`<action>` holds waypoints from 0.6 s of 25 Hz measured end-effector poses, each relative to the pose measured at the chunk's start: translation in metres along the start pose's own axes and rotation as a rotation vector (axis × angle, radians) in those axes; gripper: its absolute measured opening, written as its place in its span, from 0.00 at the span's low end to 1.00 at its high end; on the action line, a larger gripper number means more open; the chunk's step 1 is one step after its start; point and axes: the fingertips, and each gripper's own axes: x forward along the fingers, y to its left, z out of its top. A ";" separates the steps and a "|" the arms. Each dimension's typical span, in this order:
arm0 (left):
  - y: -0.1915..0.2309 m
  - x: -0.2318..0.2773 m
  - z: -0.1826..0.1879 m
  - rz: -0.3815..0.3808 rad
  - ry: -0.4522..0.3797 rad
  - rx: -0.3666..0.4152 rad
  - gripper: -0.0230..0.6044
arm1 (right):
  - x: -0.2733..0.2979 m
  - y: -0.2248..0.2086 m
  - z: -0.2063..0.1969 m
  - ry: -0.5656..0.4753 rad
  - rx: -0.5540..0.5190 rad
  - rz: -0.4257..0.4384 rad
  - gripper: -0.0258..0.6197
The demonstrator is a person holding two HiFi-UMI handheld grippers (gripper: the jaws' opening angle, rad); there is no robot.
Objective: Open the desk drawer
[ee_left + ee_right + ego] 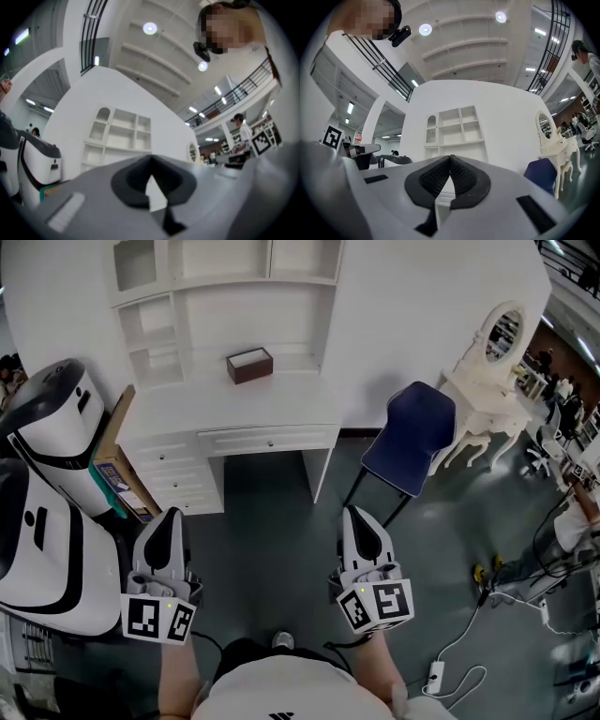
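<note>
A white wall (422, 315) backs the scene, and a white desk (234, 413) with an open-shelf hutch (225, 296) stands against it. Two rounded white-and-black machines (47, 484) stand at the left, with a cardboard box (117, 474) between them and the desk. A blue chair (410, 437) sits to the right of the desk, and beyond it is a white vanity (487, 399) with an oval mirror. A small brown box (249, 365) rests on the desktop below the shelves.

The drawer (267, 440) is the wide one under the desktop, above the knee gap. It is closed, its front flush with the desk.

The left gripper (172, 517) and right gripper (354, 512) are held side by side over the dark floor (272, 549). Both point toward the desk and are well apart from the drawer.

In the left gripper view, the left gripper's (151, 159) jaws are clenched tip to tip with nothing between them. In the right gripper view, the right gripper's (450, 157) ridged pads meet at the tip as well, empty, with the desk ahead.
</note>
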 end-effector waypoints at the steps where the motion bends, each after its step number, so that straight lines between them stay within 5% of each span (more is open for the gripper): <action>1: -0.001 0.006 -0.002 0.000 0.008 0.003 0.04 | 0.005 -0.004 -0.002 0.004 0.006 0.003 0.04; 15: 0.037 0.085 -0.040 -0.007 0.041 0.001 0.04 | 0.090 -0.028 -0.032 0.050 0.017 0.001 0.04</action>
